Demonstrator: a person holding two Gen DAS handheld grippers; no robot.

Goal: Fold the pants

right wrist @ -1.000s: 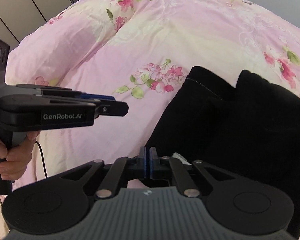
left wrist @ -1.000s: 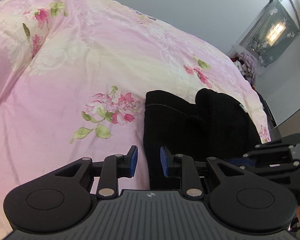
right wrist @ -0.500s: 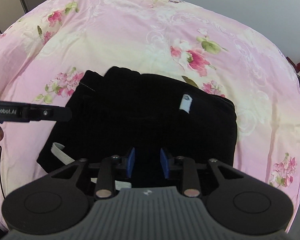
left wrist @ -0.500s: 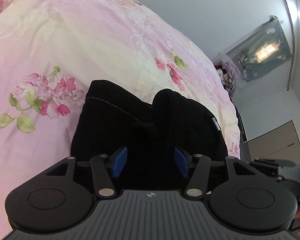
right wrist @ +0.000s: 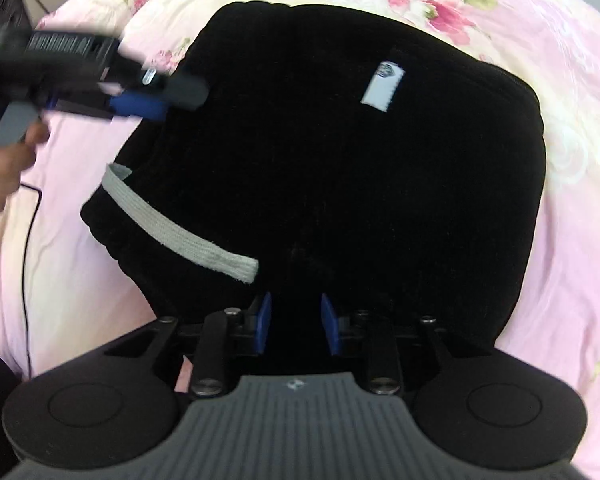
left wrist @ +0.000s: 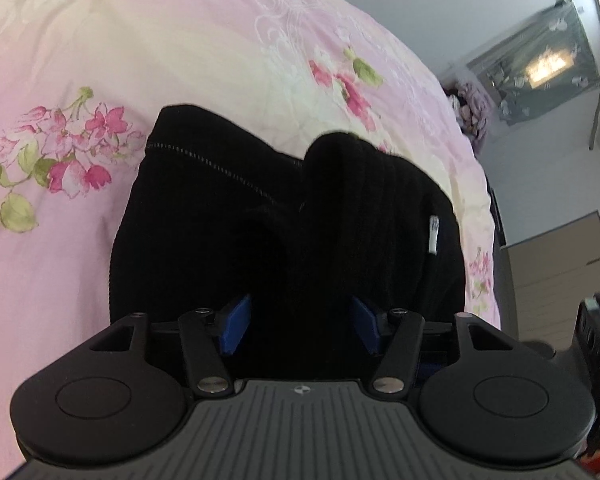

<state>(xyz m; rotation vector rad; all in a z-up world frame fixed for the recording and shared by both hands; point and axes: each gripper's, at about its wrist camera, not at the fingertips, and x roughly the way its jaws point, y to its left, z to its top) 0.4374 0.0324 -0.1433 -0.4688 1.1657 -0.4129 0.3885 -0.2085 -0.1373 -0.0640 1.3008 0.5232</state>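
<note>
The black pants lie folded into a thick bundle on the bed's pink flowered quilt, filling the middle of the right wrist view. Their outline there runs from a rounded far edge at 12 o'clock, down a straight side at 3 o'clock, to a near edge that slips under the right gripper at 6 o'clock. A grey waistband strip crosses the bundle's 9 o'clock corner, and a small white label sits toward 1 o'clock.

The right gripper's blue pads stand a little apart over the near edge of the fabric; no cloth is pinched between them. The left gripper has its pads set wide, with a raised fold of the pants between them but not pressed, so it grips nothing. In the right wrist view the left gripper enters from 10 o'clock, blurred, its tip over the bundle's left edge, with the person's hand behind it at 9 o'clock.

From the left wrist view, a stitched hem marks the pants' far left edge at 11 o'clock. Bare quilt spreads wide from 9 to 12 o'clock; at 3 o'clock only a thin strip of it separates the pants from the bed's edge, with a wardrobe beyond. In the right wrist view, open quilt borders the bundle at 3 o'clock and at 8 o'clock, where a thin black cable lies.
</note>
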